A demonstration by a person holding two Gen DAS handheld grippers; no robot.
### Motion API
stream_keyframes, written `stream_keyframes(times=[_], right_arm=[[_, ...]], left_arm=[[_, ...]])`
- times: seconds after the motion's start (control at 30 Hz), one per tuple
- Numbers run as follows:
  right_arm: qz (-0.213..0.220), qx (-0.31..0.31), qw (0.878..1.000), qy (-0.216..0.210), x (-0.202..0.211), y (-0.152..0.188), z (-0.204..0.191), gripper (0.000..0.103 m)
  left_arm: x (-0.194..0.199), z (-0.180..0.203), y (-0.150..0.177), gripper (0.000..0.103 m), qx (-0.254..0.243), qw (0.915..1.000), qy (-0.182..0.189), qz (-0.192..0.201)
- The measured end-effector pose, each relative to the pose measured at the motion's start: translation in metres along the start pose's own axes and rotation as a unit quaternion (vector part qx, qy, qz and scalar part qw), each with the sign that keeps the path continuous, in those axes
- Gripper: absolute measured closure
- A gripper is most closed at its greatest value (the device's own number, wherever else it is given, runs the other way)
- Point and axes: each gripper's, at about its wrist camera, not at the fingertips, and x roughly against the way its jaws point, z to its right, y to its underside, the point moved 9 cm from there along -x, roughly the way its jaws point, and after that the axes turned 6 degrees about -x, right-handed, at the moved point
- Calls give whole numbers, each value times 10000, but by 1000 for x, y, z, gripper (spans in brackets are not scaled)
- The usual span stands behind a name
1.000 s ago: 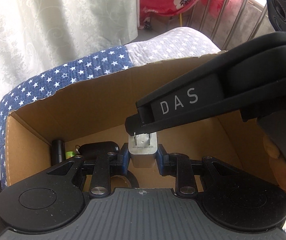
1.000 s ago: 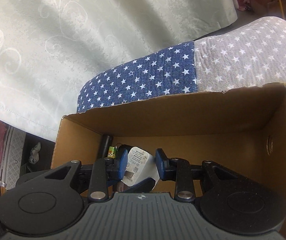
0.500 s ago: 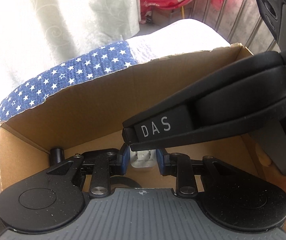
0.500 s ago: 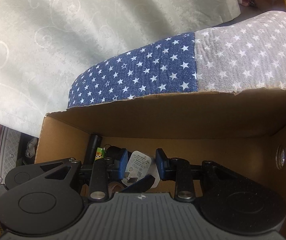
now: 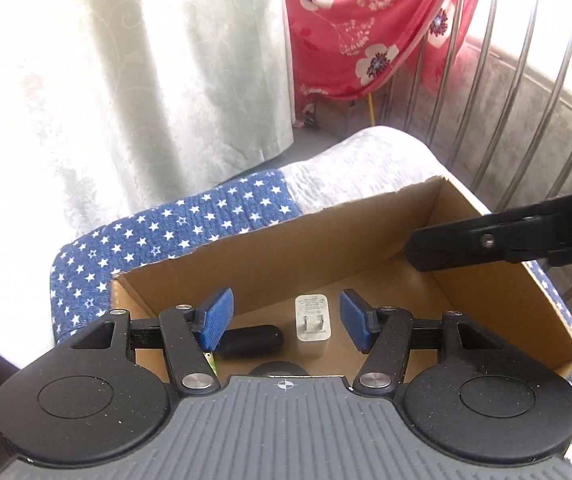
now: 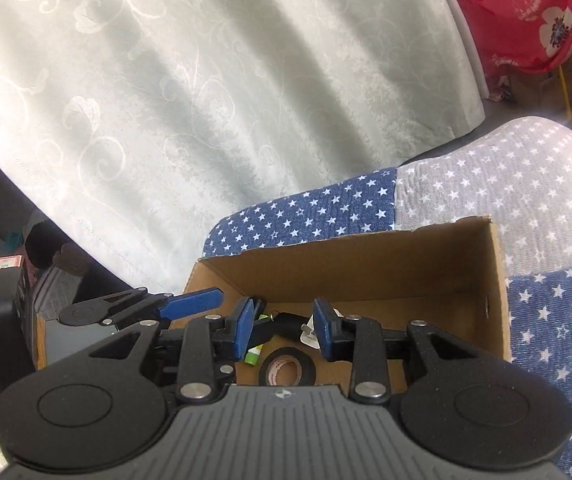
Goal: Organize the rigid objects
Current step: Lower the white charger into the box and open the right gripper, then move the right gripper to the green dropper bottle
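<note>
Lying flat on the floor of the box [image 5: 486, 280], prongs up, the charger [image 5: 313, 317] is sitting free beside a black cylinder [image 5: 252, 340], with a tape roll [image 6: 286, 372] and a green item [image 6: 253, 356] also inside. So that drop looks done; what is left outside is not showing. The left gripper [image 5: 284, 320] is hanging above, its jaws having just been opening, half wide and empty. The right gripper [image 6: 282, 328] is hovering narrowly parted, gripping nothing.

The print on the white charger [image 5: 313, 317] is too small to read. In the right wrist view, the right gripper's blue pad [image 6: 323, 328] hides most of that charger, and the gripper body covers the cardboard box's [image 6: 496, 280] near edge.
</note>
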Motion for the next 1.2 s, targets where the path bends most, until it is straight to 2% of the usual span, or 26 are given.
stream_keyframes(times=[0.17,0.23,0.37,0.47,0.67,0.87,0.93,1.0,1.2], right_arm=[[703,233,9964,-409,74,32,-20,67],[883,385,9942,-471,91,50,-24,67],[1092,638,9911,-410,110,91,-26,67],[1019,771,9913,-327,105,122,-23,67],[664,1137,9913,-67,77,165,-24,67],[350,1393,9896,98,48,184,-23,67],[250,1438,9892,162,39,186,-20,67],[154,1454,9890,199,32,188,-18,67],[4,1651,9856,366,16,188,-17,67]], left_arm=[[50,-4,11,43,200,9985,-48,501],[62,-2,23,42,257,9979,-65,583],[75,15,60,42,298,9967,178,734],[82,28,88,42,232,9955,208,892],[85,60,136,42,-13,9951,389,910],[81,96,151,43,-602,9908,103,1204],[72,111,156,44,-746,9896,109,1226],[62,123,159,45,-878,9887,98,1210],[25,137,162,51,-1010,9891,-248,1042]])
